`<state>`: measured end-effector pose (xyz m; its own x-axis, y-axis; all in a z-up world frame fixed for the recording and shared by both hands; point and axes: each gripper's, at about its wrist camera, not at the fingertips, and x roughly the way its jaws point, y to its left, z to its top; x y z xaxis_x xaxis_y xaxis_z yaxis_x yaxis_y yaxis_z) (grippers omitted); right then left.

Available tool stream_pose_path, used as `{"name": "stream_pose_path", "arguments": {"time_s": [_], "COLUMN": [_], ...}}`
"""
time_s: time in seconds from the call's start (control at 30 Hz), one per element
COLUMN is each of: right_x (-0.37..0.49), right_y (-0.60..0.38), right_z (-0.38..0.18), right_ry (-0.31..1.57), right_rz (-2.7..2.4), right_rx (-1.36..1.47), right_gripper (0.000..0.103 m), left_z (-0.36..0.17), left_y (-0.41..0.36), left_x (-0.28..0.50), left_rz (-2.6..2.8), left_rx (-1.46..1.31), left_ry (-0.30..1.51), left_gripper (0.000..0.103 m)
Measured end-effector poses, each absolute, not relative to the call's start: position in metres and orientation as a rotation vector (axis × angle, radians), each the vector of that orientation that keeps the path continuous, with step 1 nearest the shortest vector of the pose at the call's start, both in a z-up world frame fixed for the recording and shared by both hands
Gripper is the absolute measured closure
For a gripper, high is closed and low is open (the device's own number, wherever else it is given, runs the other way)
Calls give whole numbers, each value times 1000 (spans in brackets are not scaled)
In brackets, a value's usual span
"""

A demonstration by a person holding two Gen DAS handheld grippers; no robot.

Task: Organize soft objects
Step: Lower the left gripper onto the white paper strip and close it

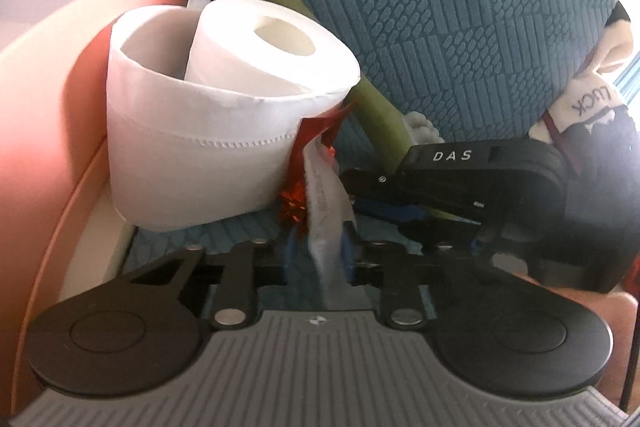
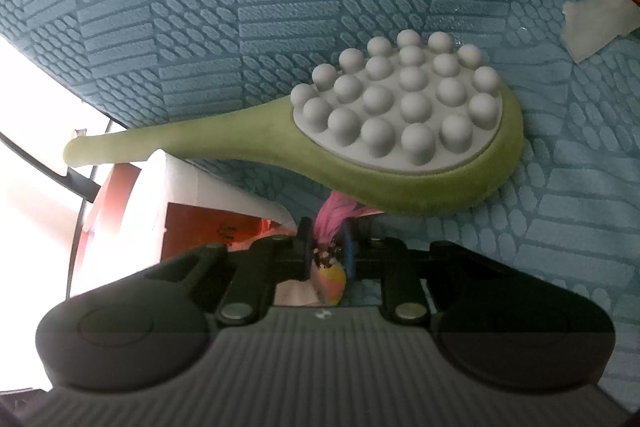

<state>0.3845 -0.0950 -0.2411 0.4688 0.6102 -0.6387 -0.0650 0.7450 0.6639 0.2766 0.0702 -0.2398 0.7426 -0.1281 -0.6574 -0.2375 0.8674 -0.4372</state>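
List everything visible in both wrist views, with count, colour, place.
toilet paper roll: 1, white, upright inside white fabric basket
massage brush: 1, green with grey nubs, on teal cushion
orange bin: 1, left of basket
white label: 1, between left fingers
pink-haired toy: 1, between right fingers
plush with "LUCK" tag: 1, far right
left hand-held gripper: shut on label
right hand-held gripper: shut on toy
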Motion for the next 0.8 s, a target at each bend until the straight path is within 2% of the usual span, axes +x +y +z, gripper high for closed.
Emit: {"name": "stream_pose_path", "arguments": {"time_s": [0.2, 0.33, 0.37, 0.63, 0.8], "right_x": [381, 377, 375, 359, 352], "right_y": [-102, -103, -103, -108, -111], "right_z": [-237, -230, -229, -216, -219], "right_ry": [999, 984, 979, 957, 976], "right_rz": [458, 472, 478, 503, 483], "right_rx": [614, 589, 583, 583, 586], "right_gripper": [90, 94, 99, 99, 94], "left_z": [-227, -219, -216, -194, -190], "left_y": [68, 66, 66, 63, 66], "left_x": [266, 257, 255, 233, 221], "left_rz": [83, 99, 100, 112, 135], "left_rx": [-509, -488, -485, -449, -429], "left_ry": [723, 721, 719, 699, 704], "left_gripper": [94, 95, 95, 95, 95]}}
